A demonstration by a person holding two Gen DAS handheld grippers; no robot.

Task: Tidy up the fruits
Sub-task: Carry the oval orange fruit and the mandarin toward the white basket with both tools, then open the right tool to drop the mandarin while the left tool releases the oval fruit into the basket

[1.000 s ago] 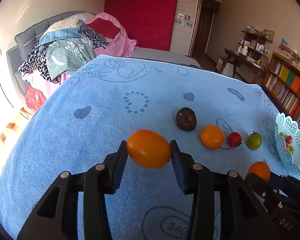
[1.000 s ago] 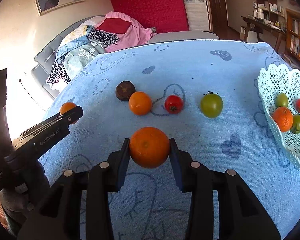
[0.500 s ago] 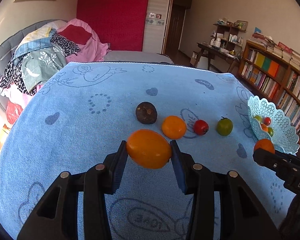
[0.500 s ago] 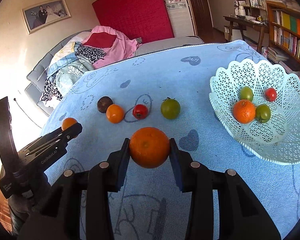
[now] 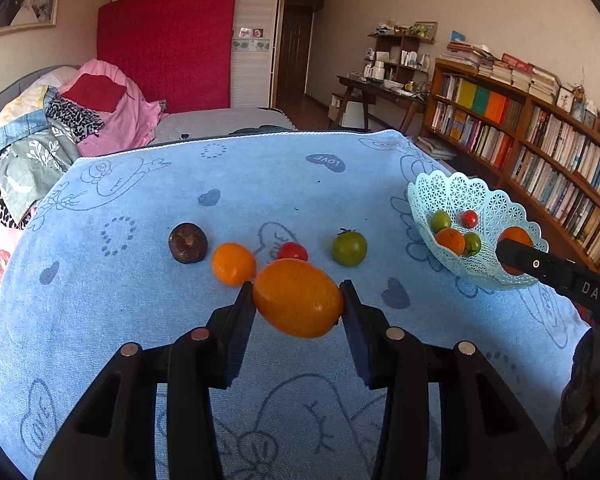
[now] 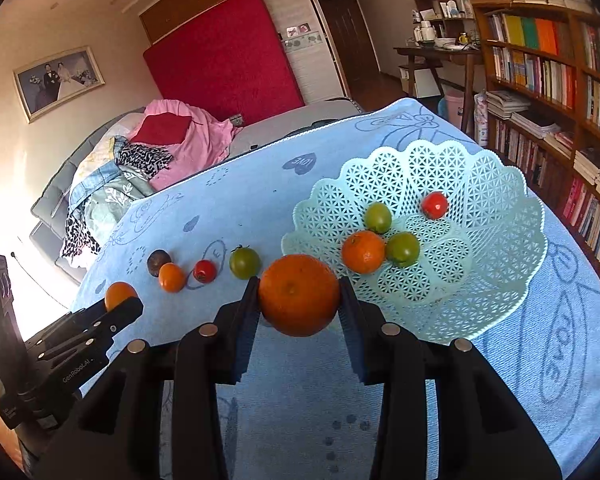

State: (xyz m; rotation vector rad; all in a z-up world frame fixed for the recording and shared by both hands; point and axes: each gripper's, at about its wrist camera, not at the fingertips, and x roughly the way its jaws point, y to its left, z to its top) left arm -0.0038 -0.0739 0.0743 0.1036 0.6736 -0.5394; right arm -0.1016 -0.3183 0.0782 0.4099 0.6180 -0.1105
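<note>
My left gripper (image 5: 298, 300) is shut on an oval orange fruit (image 5: 298, 298), held above the blue towel. My right gripper (image 6: 299, 296) is shut on a round orange (image 6: 299, 294), held just left of the pale lattice basket (image 6: 480, 184). The basket holds an orange (image 6: 363, 251), two green tomatoes (image 6: 378, 217) and a red one (image 6: 435, 205). On the towel lie in a row a dark brown fruit (image 5: 187, 237), an orange (image 5: 233, 263), a red tomato (image 5: 292, 251) and a green tomato (image 5: 349, 248). The right gripper shows in the left wrist view (image 5: 516, 252) at the basket's near rim.
The blue towel (image 5: 140, 300) covers the table. A bed with piled clothes (image 5: 60, 128) lies behind at left. Bookshelves (image 5: 520, 132) and a desk stand at right. The left gripper shows at the left of the right wrist view (image 6: 118, 300).
Both grippers have moved right toward the basket with their fruit. The basket is now close in front of the right gripper.
</note>
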